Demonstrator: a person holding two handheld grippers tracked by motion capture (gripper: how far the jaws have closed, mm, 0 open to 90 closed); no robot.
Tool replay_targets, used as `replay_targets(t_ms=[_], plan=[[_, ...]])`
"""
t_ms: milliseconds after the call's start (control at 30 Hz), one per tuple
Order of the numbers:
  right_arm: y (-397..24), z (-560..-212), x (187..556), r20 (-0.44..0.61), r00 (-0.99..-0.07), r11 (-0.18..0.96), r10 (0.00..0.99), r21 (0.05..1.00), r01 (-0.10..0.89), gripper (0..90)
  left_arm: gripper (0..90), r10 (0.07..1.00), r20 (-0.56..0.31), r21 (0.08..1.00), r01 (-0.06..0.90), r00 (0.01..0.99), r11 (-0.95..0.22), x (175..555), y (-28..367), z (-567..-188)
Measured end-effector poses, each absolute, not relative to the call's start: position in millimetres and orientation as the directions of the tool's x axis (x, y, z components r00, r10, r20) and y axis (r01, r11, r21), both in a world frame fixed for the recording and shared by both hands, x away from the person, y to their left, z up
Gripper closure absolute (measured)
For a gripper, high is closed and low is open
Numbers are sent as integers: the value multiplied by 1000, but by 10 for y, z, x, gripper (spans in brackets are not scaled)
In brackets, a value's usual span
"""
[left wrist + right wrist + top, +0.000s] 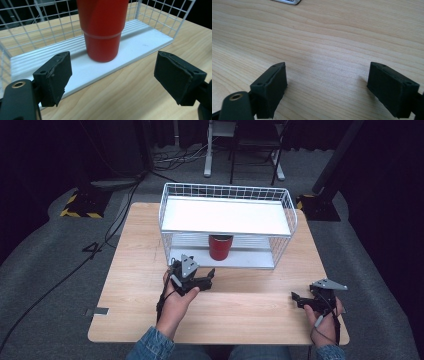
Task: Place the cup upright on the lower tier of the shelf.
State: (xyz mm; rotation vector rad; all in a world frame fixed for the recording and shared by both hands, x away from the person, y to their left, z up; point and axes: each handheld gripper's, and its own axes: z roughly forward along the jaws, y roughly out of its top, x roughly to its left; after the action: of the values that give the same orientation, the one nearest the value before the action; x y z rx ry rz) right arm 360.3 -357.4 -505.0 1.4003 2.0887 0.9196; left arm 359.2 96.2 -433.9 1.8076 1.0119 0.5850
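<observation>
Light fell from above onto the wooden table, leaving it evenly bright while the floor and room around it sank into near black. The white shelf top was almost washed out. The high view was soft and grainy. In the left gripper view the red cup was fairly sharp, with a dull sheen; the near jaws blurred slightly and cast faint shadows on the wood
</observation>
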Motion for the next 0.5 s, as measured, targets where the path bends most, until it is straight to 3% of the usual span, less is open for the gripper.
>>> replay_targets(t_ms=[500], plan=[[-3566, -5051, 3601, -11, -375, 259, 927, 742, 618, 161, 153, 822, -41, 901, 376, 568, -215, 3224, 1610, -4197]])
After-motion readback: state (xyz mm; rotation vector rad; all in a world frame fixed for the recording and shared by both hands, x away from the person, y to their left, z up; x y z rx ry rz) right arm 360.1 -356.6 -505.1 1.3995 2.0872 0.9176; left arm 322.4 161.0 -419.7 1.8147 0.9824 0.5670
